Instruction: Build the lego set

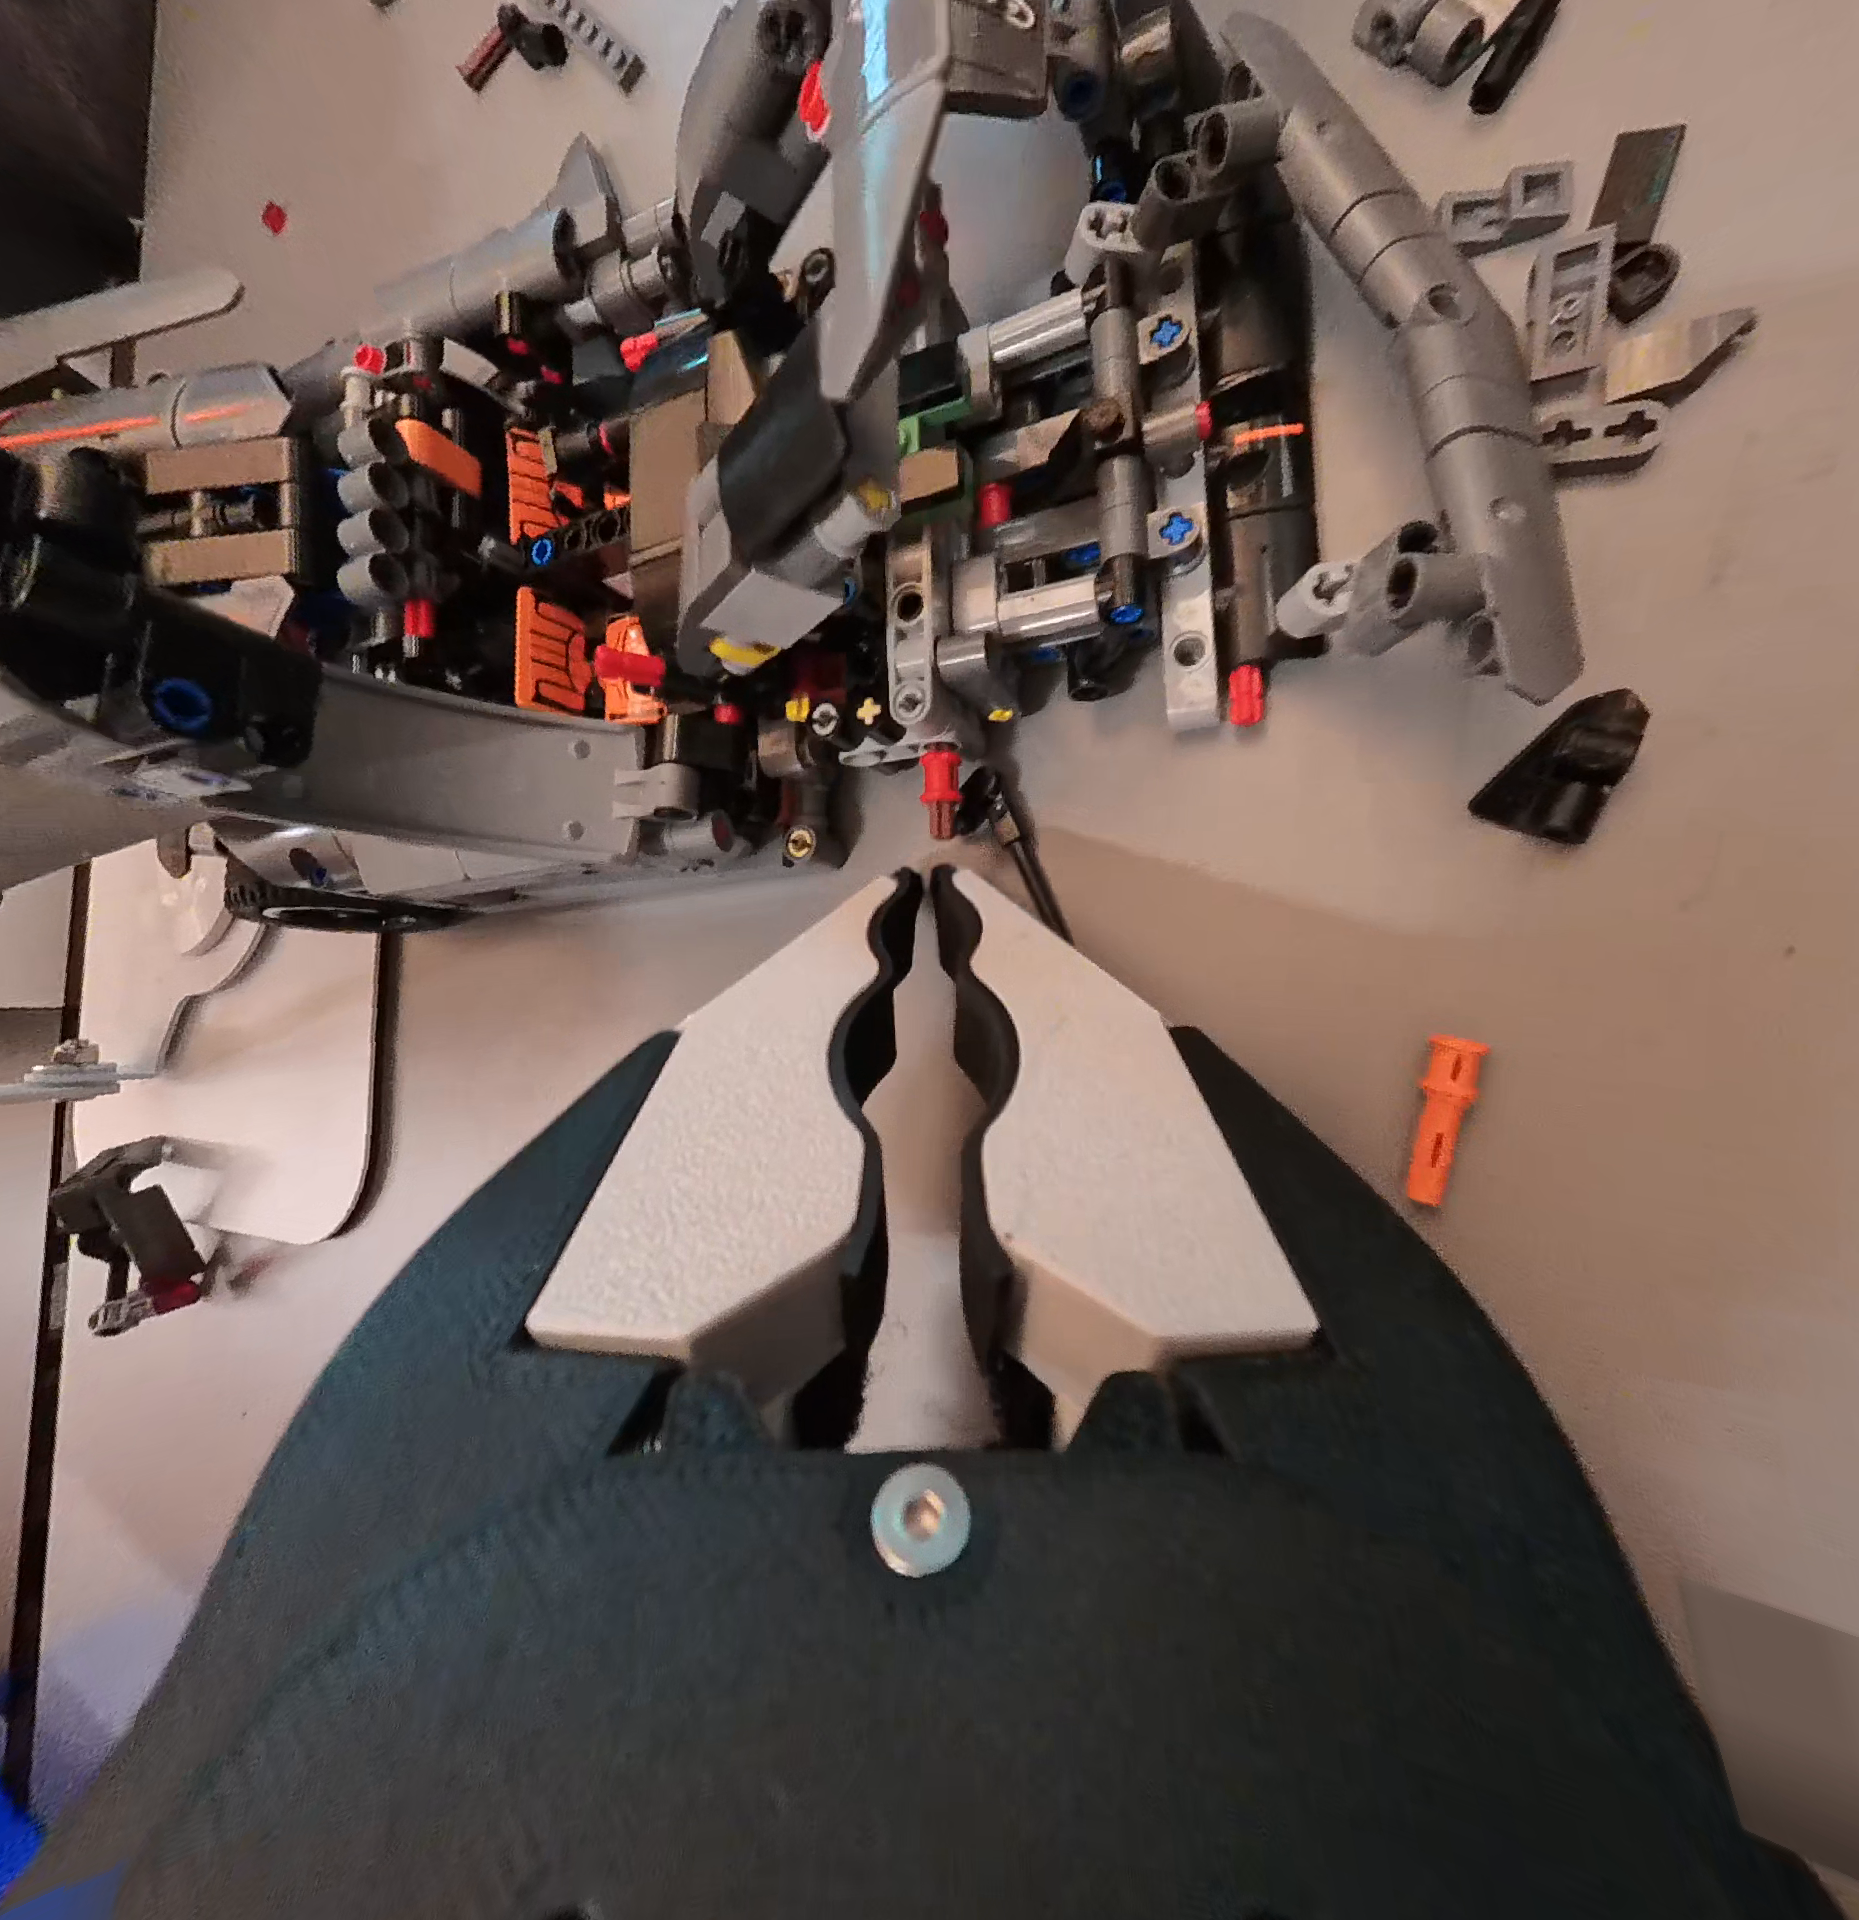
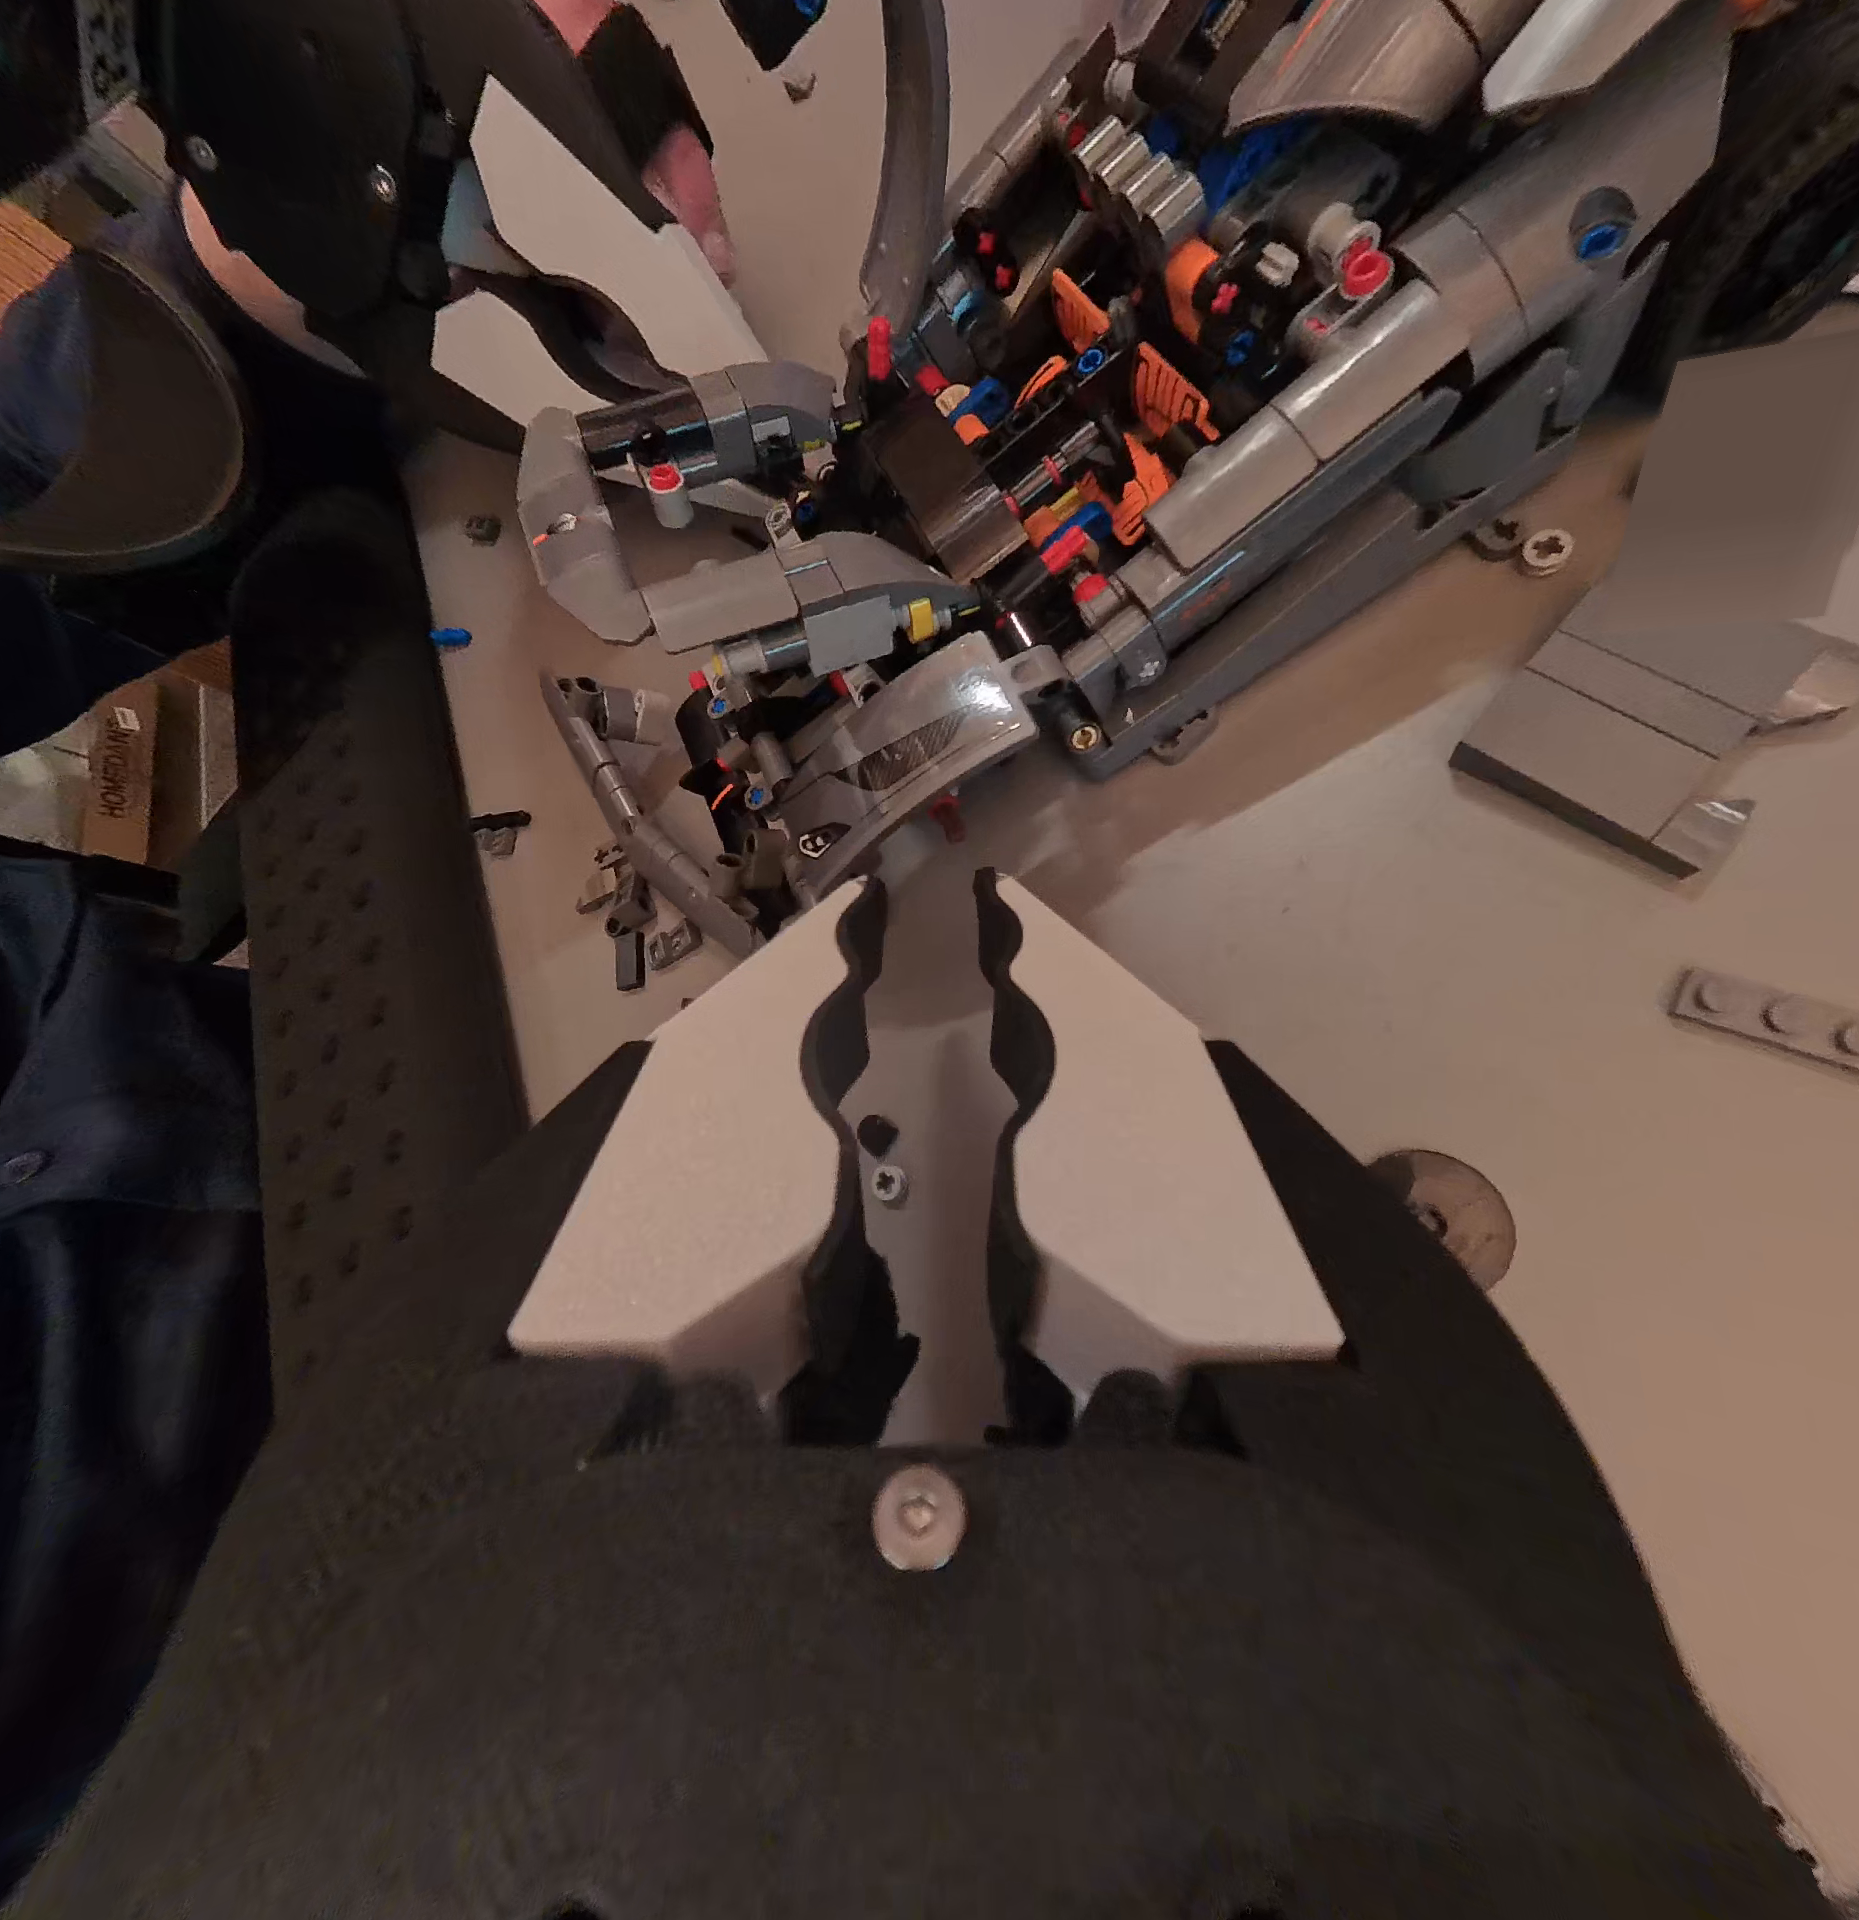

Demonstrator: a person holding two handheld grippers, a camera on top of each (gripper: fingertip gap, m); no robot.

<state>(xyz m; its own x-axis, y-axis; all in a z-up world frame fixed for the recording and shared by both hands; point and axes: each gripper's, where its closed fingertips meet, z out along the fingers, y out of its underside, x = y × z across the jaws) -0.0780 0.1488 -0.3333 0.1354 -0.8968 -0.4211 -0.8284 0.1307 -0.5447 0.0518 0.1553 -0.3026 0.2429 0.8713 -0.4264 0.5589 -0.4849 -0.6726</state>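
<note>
Left wrist view: left gripper (image 1: 926, 878) hovers over the pale counter (image 1: 1527, 1403), fingers (image 1: 769, 1091) nearly pressed together at the tips, nothing between them. Just beyond the tips sits the lego model (image 1: 696, 499), a grey, black and orange build. A red pin (image 1: 940, 777) juts from the model's near edge, just beyond the fingertips. An orange pin (image 1: 1445, 1120) lies alone on the counter, well apart from the model on the gripper's right. Loose grey pieces (image 1: 1569, 301) lie beside the model's far right end.

Right wrist view: right gripper (image 2: 930, 883) hovers with fingers (image 2: 1133, 1143) parted, gripping nothing. The lego model (image 2: 1164, 468) lies just beyond the tips. A grey studded plate (image 2: 1787, 1023) lies on the counter (image 2: 1424, 935), well right of the model.
</note>
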